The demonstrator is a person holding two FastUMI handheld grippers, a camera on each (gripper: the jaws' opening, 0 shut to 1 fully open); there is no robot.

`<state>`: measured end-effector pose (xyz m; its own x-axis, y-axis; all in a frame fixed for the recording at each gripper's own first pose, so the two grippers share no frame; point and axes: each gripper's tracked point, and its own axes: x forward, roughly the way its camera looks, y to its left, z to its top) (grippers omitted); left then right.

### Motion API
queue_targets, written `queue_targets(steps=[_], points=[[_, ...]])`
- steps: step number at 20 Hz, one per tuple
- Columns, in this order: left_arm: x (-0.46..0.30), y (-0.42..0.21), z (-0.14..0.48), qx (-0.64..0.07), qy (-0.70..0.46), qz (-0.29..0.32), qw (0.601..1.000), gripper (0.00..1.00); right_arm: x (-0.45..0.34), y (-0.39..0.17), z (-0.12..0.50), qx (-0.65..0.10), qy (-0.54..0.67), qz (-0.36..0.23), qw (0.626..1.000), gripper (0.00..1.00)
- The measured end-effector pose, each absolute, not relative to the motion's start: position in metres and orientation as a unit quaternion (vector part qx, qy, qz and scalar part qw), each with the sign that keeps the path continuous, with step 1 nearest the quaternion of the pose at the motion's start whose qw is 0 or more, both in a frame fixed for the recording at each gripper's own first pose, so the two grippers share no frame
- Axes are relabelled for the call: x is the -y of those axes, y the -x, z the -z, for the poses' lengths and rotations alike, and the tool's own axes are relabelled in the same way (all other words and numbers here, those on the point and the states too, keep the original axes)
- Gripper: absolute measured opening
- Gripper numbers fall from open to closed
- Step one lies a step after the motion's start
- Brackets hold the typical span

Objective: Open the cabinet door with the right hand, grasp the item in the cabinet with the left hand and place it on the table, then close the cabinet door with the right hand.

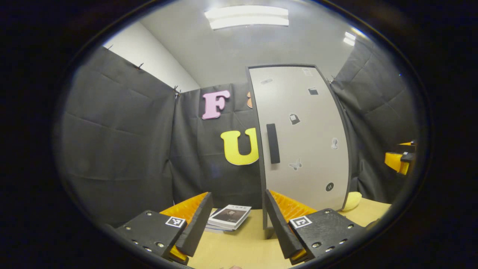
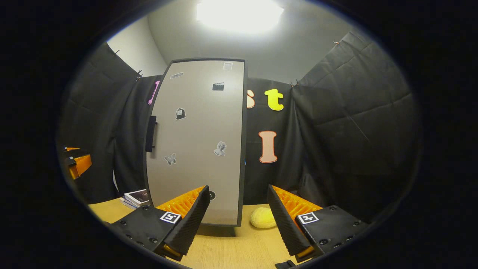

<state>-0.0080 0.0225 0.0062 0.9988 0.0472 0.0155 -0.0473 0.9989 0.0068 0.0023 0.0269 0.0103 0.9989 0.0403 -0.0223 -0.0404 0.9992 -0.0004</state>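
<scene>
The cabinet (image 2: 198,142) stands upright on the surface (image 2: 231,250) with its door (image 1: 302,138) shut flat against the frame, so the item the task wants is presumably inside and hidden; nothing of it can be seen. The dark handle (image 1: 273,143) sits on the door's left edge, which suggests the hinges are on the right and the door will swing out toward the right tongs (image 2: 237,213). Those hang open and empty, aimed at the lower right part of the door, well away from the handle, so opening has not begun. The left tongs (image 1: 239,220) are likewise spread wide with nothing between them, waiting low in front of the cabinet's left side, probably ready to reach in once the door clears. The pale wood surface also carries a small stack of books (image 1: 229,216) to the cabinet's left and a soft yellow lump (image 2: 263,218) to its right. Black cloth (image 2: 354,123) walls the booth, under a grey ceiling with a bright lamp (image 1: 246,16).
</scene>
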Motion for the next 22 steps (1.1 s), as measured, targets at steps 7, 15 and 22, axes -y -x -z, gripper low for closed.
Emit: queue_targets(steps=[7,15,22], points=[[-0.053,0.017,0.000,0.003,-0.014,-0.043,0.999,0.86,-0.084,-0.036,-0.047,-0.010,-0.009,-0.067,0.998,0.98],[-0.119,0.042,0.017,-0.010,-0.026,-0.097,0.995,0.86,-0.168,-0.085,-0.093,0.016,-0.004,-0.117,0.993,0.98],[-0.177,0.065,0.030,-0.022,-0.029,-0.148,0.988,0.83,-0.240,-0.112,-0.112,0.024,-0.018,-0.159,0.987,0.98]])
